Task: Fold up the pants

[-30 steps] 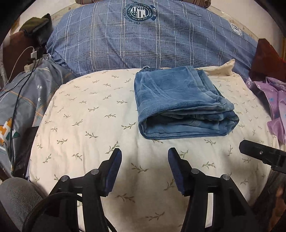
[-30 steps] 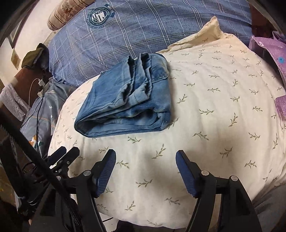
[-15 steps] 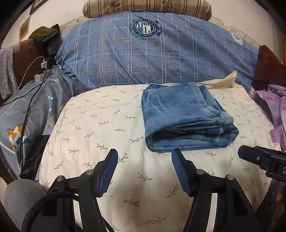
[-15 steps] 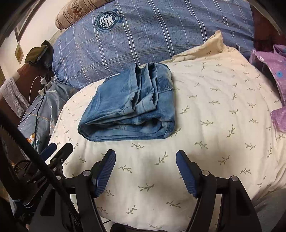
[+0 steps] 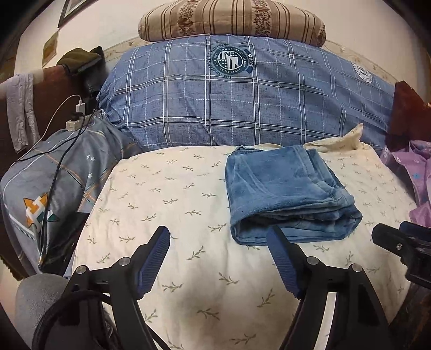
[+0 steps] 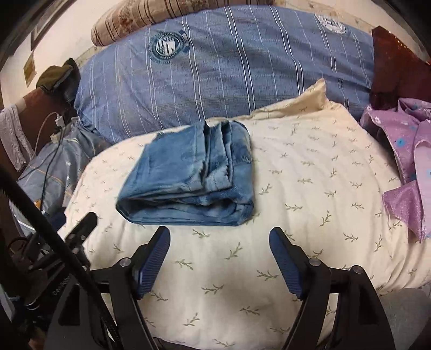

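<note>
Blue denim pants [image 5: 285, 188] lie folded into a thick rectangle on a cream leaf-print pillow [image 5: 172, 204], folded edge toward me. The same pants [image 6: 194, 175] show left of centre in the right wrist view, on that pillow [image 6: 309, 188]. My left gripper [image 5: 219, 239] hovers in front of the pants, its jaws opening with nothing between them. Its right fingertip overlaps the pants' near edge in the picture. My right gripper [image 6: 219, 239] hangs just before the pants, jaws opening and empty. Part of the other gripper shows at each view's edge.
A large blue plaid pillow [image 5: 242, 102] lies behind, a striped beige pillow [image 5: 231, 18] on top. A grey patterned pillow [image 5: 62, 172] with charger cables [image 5: 56, 158] sits left. Purple clothing [image 6: 404, 156] lies right. A dark red headboard [image 5: 409, 113] stands at the back right.
Both grippers have drawn back and tilted up, so more of the pillows and wall show. Both pairs of jaws stand wider apart. The folded pants have not moved.
</note>
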